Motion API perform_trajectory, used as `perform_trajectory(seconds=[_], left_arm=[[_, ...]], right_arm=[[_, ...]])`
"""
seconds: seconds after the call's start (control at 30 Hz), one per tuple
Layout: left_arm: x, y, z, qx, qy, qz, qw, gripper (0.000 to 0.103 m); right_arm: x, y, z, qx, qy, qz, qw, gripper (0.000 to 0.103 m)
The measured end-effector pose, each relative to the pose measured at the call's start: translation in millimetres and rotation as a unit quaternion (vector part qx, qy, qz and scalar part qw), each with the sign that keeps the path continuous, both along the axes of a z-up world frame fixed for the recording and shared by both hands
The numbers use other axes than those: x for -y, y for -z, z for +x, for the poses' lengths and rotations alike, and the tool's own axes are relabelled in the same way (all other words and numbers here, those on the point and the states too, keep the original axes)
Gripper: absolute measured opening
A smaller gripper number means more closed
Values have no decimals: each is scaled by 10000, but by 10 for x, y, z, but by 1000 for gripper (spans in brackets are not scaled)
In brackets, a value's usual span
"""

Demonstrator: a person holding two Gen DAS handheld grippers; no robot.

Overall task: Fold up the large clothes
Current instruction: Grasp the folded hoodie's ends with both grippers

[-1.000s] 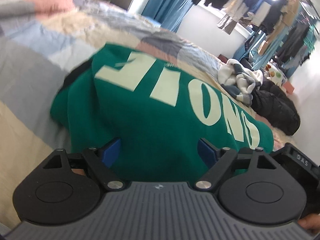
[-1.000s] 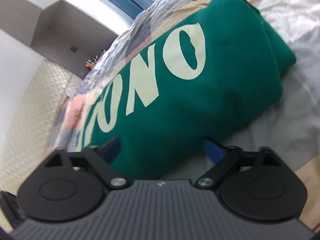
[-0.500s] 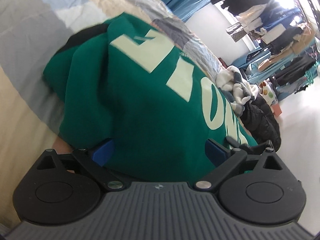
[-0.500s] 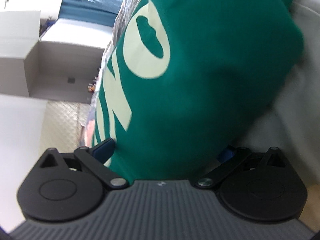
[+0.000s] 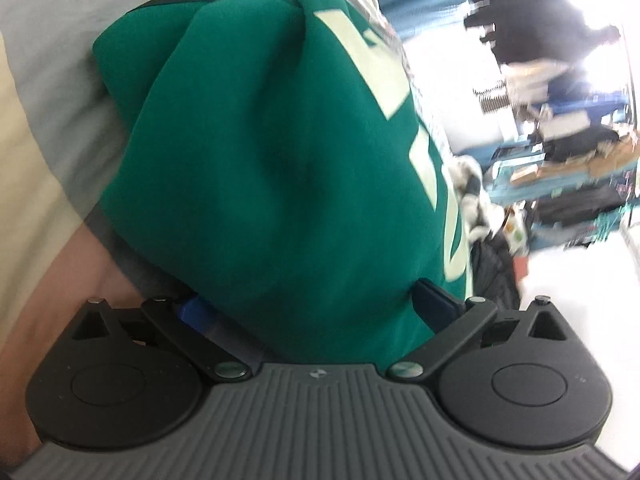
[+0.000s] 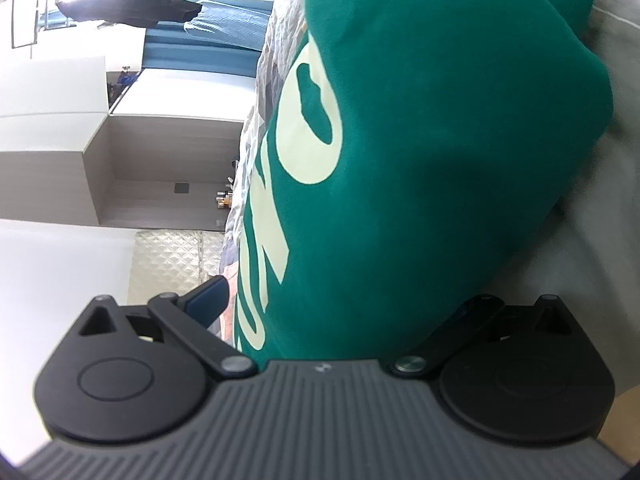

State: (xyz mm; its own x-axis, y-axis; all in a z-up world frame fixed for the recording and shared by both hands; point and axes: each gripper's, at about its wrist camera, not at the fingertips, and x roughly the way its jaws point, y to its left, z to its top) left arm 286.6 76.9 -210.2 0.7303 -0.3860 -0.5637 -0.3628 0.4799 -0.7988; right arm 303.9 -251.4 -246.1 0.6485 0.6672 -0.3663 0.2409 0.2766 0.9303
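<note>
A folded green sweatshirt with large cream letters lies on a patchwork bedspread. My left gripper has its jaws wide apart with one end of the sweatshirt bunched between them, a blue fingertip under the cloth. In the right wrist view the sweatshirt fills the frame. My right gripper also stands wide around its other end, one blue fingertip on the lettered side, the other mostly hidden beneath the cloth.
A pile of white and dark clothes lies beyond the sweatshirt. Racks of hanging clothes and blue curtains stand at the back. A grey wardrobe with an open niche and a quilted headboard are at the left.
Both grippers have pushed in around the ends of the sweatshirt and rolled onto their sides. The cloth now bulges between the jaws and fills both views.
</note>
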Motion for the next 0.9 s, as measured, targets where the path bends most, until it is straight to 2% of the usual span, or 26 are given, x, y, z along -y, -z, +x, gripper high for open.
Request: perform_trajectory(seconds=[0.23,0.37,0.67,0.9], left_arm=[[-23,162,176,-117,-278,-413,9987,103],[-9,180,227,-45,-345,-434,9985,103],[-141,195,341,598,-433,-778,9942,103],[-169,140,300,1056,-413,-1143,9870,102]], right_arm=[[94,87,-43,-44,23,15,10000,103],[140,113,-80,-138,147,-120,9997,103],[111,172,-48,-453,527,-194,9974,103],[59,230,121,-559,888,43,9945,103]])
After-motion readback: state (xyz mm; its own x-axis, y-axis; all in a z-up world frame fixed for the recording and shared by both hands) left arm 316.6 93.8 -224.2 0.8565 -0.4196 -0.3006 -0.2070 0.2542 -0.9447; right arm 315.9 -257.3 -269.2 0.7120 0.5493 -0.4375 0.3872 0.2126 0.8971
